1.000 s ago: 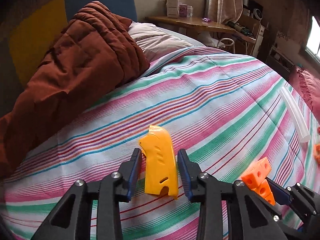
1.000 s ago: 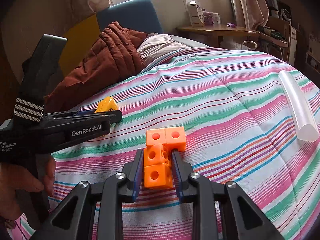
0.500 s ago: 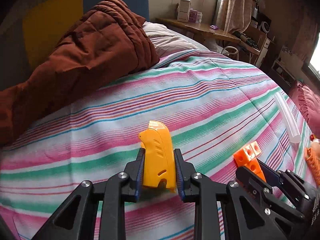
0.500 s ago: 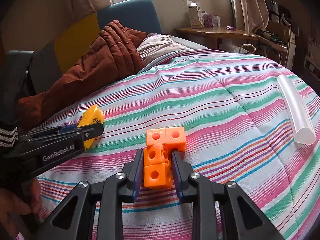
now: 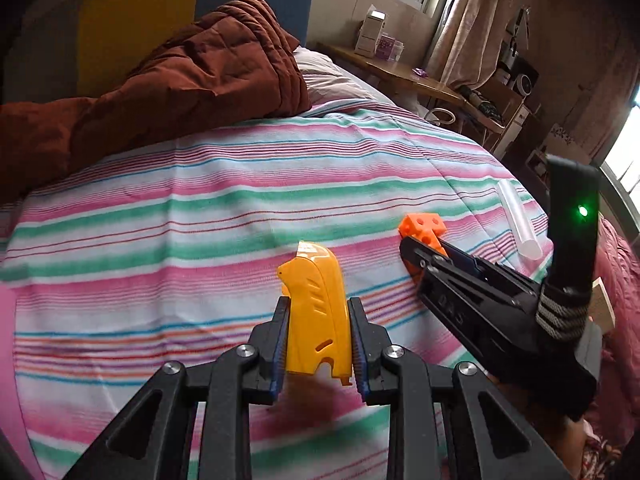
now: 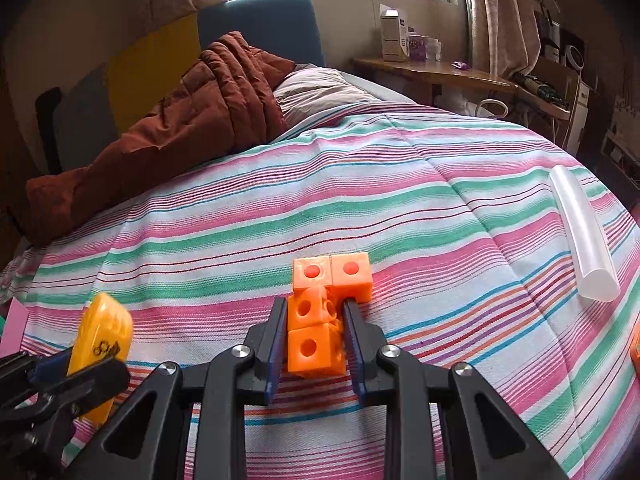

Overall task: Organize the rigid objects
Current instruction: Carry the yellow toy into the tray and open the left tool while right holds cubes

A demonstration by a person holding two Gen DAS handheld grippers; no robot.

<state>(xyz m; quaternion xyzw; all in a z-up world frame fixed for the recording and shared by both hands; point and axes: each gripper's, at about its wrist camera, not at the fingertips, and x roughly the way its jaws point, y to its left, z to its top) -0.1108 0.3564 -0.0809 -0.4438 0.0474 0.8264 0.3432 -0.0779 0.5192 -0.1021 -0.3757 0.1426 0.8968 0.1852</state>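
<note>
My left gripper (image 5: 318, 320) is shut on a yellow plastic shell piece (image 5: 316, 312), lifted a little above the striped bedspread (image 5: 200, 220); its shadow lies below. In the right wrist view the same yellow piece (image 6: 102, 340) shows at the lower left in the left gripper (image 6: 86, 364). My right gripper (image 6: 316, 320) is shut on a cluster of orange linking cubes (image 6: 320, 320) that rests on the bedspread (image 6: 400, 200). From the left wrist view, the orange cubes (image 5: 424, 228) stick out past the right gripper (image 5: 420, 256).
A clear plastic tube (image 6: 582, 236) lies on the bedspread to the right. A brown quilt (image 6: 192, 120) and a pillow (image 6: 320, 92) are heaped at the bed's head. A wooden desk (image 6: 440, 70) with boxes stands beyond. Another orange object (image 6: 635, 346) peeks in at the right edge.
My left gripper shut on the yellow piece, lifted it off the bedspread and carried it leftward, away from the right gripper. My right gripper stayed still, shut on the orange cubes.
</note>
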